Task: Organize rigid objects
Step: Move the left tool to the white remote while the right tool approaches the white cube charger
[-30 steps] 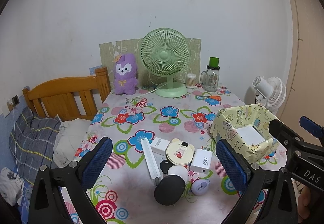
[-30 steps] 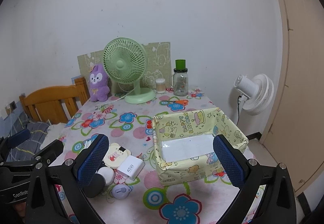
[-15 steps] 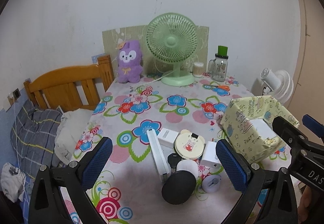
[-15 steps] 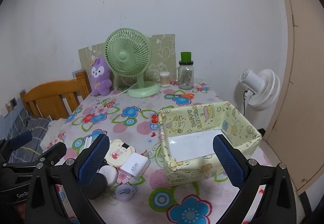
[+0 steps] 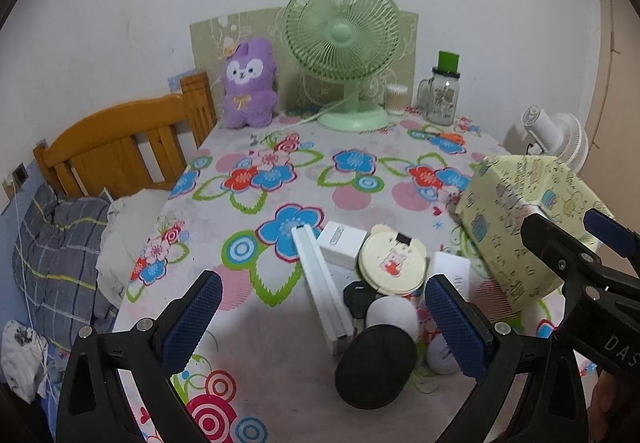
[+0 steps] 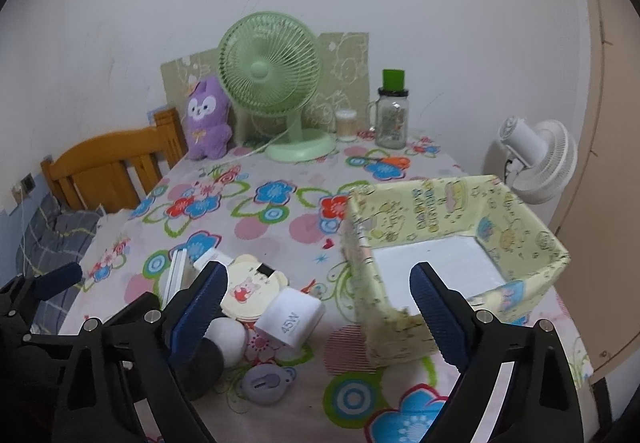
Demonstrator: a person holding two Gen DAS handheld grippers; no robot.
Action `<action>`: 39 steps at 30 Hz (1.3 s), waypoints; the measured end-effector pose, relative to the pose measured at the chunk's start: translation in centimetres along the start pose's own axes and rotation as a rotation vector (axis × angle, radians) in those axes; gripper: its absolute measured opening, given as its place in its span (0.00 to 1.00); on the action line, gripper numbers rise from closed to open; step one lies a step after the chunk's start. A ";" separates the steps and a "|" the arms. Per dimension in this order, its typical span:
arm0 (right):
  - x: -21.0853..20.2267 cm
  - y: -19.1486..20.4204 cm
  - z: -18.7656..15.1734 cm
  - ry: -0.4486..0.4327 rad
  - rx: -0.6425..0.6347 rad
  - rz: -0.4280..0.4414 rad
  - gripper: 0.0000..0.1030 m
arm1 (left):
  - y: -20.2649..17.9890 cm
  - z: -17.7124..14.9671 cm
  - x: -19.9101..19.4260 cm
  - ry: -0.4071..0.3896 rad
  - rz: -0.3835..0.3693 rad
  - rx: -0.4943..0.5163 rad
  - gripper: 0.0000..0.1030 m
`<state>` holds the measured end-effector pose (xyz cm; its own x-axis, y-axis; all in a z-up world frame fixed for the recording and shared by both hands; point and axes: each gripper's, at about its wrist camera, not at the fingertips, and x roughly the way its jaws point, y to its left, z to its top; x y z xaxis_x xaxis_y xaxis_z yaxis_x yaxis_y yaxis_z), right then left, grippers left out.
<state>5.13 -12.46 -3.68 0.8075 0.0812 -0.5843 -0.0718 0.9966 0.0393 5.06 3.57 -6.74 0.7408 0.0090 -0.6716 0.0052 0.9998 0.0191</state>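
Note:
A cluster of small items lies on the flowered tablecloth: a long white bar, a white square box, a round cream tin, a white 45W charger, a white ball, a black round lid and a lilac bear-shaped piece. To their right stands an open yellow patterned box. My left gripper hovers open over the cluster. My right gripper hangs above the charger and the box's near corner. Its jaws are closing and press on nothing.
At the table's far edge stand a green desk fan, a purple plush, a cotton-swab pot and a green-lidded jar. A wooden bed frame with bedding lies left. A white floor fan stands right.
Both grippers have sunk and moved forward, so the cluster and the yellow box look larger and nearer. The right gripper's fingers stand a little closer together.

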 end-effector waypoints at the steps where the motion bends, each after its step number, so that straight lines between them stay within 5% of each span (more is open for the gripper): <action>1: 0.2 0.2 0.0 0.005 -0.005 0.002 0.91 | 0.2 -0.1 0.3 0.010 0.001 -0.006 0.98; 15: 4.8 3.4 -0.3 0.102 -0.045 0.064 0.90 | 1.1 -0.2 4.6 0.111 0.015 -0.001 0.86; 21: 6.8 4.2 -0.8 0.169 -0.031 0.057 0.81 | 1.2 -0.3 6.3 0.153 0.021 0.016 0.78; 39: 11.3 3.0 -3.6 0.368 0.122 -0.119 0.71 | 1.0 -1.4 10.0 0.251 -0.009 0.057 0.50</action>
<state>11.92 -8.57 -13.10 0.5405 -0.0221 -0.8410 0.0976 0.9946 0.0366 11.52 4.63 -14.47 0.5503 0.0115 -0.8349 0.0542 0.9973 0.0495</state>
